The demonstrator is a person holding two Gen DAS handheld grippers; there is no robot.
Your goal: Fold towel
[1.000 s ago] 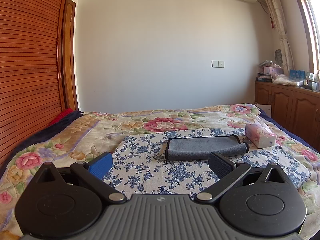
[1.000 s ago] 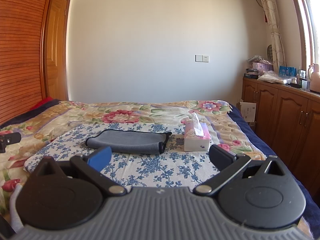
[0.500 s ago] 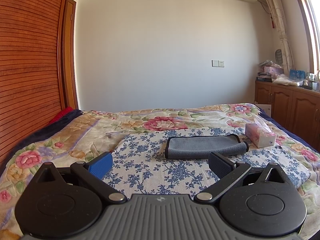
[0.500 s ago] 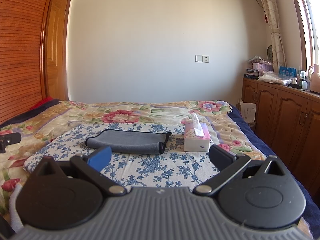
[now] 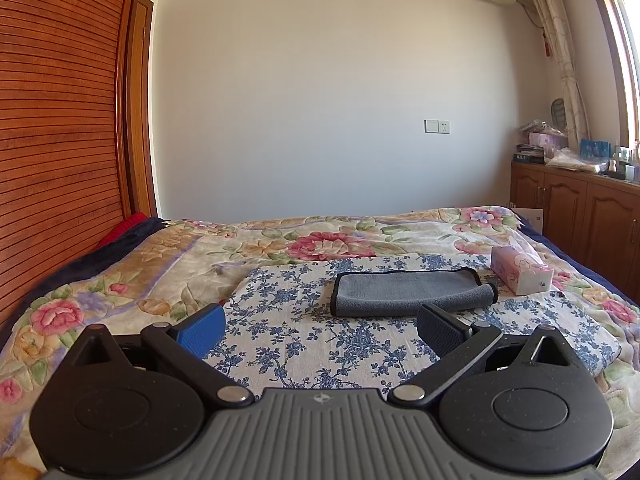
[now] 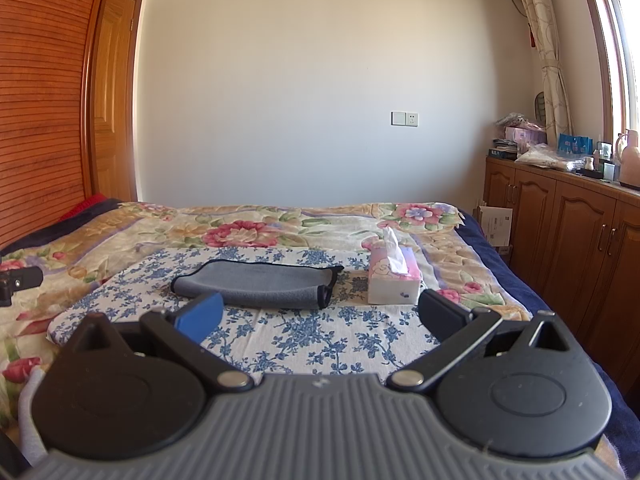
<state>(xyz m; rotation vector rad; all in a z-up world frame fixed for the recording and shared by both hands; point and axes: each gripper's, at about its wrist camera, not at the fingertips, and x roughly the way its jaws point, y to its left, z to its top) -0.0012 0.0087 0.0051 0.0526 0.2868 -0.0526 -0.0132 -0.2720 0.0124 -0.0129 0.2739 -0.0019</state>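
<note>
Hovering short of the towel, both grippers empty, jaws spread wide apart.

Towel (image 5: 412,292) is seen lying already doubled on the blue-flowered cloth (image 5: 304,344) spread over the bed (image 5: 120,276), well clear of left gripper (image 5: 320,330) and right gripper (image 6: 320,314); nothing is held between the jaws of either. A tissue box (image 6: 394,280) stands just beside the towel's right end. Judged risks: with the towel stacked in layers, only the top ply may be pinched, so the fold would peel open when lifted; the cloth beneath may be caught along with the towel and dragged; a right-side approach may knock the tissue box, given how near it stands to that end.
</note>
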